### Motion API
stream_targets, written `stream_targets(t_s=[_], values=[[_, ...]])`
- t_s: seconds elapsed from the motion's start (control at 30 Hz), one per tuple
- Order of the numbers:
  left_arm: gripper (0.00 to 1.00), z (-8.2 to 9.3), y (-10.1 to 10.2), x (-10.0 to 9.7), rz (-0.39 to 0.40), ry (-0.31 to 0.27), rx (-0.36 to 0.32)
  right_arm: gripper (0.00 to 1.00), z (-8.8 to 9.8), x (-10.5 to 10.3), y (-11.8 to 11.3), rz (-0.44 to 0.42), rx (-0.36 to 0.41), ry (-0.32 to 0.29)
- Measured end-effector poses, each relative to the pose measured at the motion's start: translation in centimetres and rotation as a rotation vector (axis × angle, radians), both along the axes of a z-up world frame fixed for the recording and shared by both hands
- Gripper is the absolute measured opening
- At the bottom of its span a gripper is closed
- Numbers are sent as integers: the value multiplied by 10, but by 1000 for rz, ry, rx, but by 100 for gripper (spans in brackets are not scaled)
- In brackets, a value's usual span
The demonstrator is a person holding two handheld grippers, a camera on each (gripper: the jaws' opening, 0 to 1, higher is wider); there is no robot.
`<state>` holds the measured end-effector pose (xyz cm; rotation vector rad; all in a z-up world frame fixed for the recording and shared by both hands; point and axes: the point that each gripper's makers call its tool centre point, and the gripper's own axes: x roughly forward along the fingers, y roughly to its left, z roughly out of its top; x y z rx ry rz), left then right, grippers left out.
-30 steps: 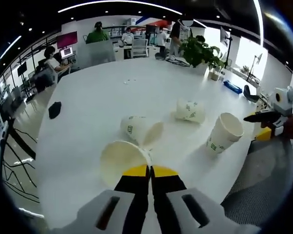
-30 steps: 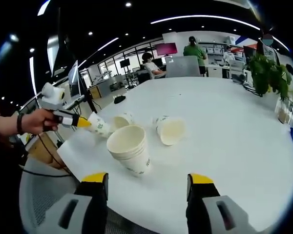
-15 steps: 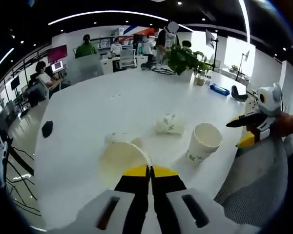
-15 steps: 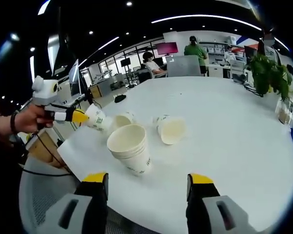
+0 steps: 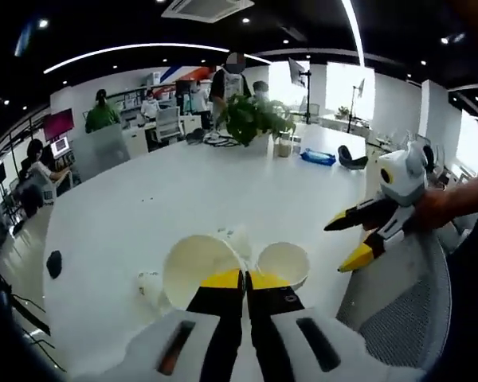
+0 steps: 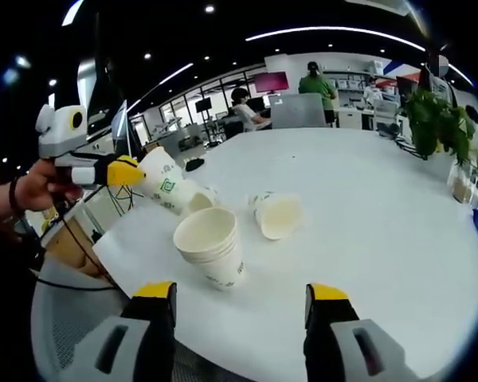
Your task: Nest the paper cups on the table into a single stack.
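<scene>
Upright cup stack (image 6: pixel 212 247) between two toppled cups (image 6: pixel 277 213)

The paper cups (image 6: pixel 211 245) look matt and off-white, with small green print on their smooth walls. The table (image 6: pixel 366 215) is a smooth white surface with a faint sheen (ceiling lights glance off it), and the gripper's jaw tips (image 6: pixel 243 293) look like glossy yellow plastic over grey bodies.

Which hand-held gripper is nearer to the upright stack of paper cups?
Left. The left hand-held gripper holds a paper cup just beside the stack; the right hand-held gripper waits open, farther back.
</scene>
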<state>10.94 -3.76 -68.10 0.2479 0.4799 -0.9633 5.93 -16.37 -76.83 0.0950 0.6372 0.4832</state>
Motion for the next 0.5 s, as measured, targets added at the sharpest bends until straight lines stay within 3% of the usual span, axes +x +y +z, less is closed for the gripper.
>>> stream_targets(t_s=[0.27,0.5], values=[[0,14,-23,-12,-84,-31,6,68,6,1,2,6,5,-28],[0,10,-42,-22,-147,-40,36,69,13,2,1,-5,18,-47]])
